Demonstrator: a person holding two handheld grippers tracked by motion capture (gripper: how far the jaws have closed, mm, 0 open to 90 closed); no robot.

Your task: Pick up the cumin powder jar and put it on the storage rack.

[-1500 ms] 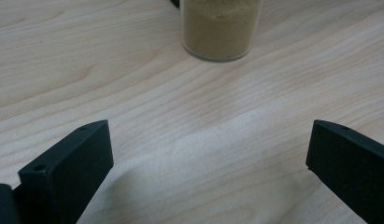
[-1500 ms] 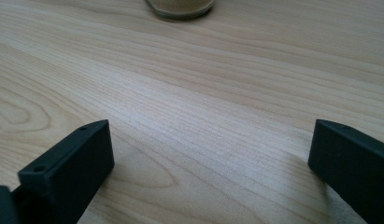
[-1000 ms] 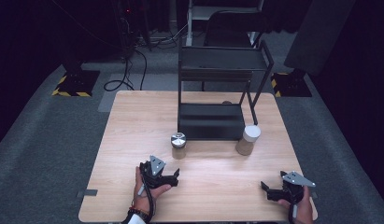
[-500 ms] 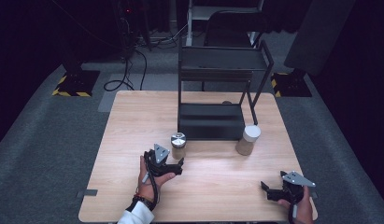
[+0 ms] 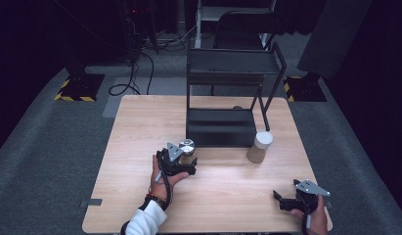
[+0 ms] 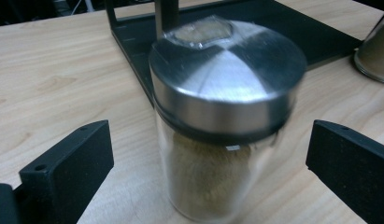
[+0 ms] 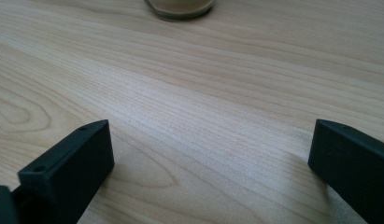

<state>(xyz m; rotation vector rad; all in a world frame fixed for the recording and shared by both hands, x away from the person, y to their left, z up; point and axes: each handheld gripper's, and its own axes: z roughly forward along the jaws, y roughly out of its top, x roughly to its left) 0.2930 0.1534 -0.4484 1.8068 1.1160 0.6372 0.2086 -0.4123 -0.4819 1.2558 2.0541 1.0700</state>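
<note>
A glass spice jar (image 6: 222, 135) with a steel lid and brown powder stands upright on the table, just in front of the black rack's base. My left gripper (image 5: 185, 162) is open, and the spice jar (image 5: 187, 149) sits between its jaws without either one touching it. A second jar (image 5: 259, 147) with a pale lid stands to the right of the rack's base, and its edge (image 6: 374, 51) shows at the far right of the left gripper view. My right gripper (image 5: 286, 199) rests open near the table's front right corner, over bare wood.
A black two-level metal rack (image 5: 228, 93) stands at the back middle of the wooden table (image 5: 135, 127). A chair (image 5: 242, 24) and cables lie on the floor beyond. The base of the pale-lidded jar (image 7: 180, 7) shows at the top of the right gripper view.
My left gripper has moved forward and to the right, so that its open jaws now flank the steel-lidded jar. The right gripper has stayed in place.
</note>
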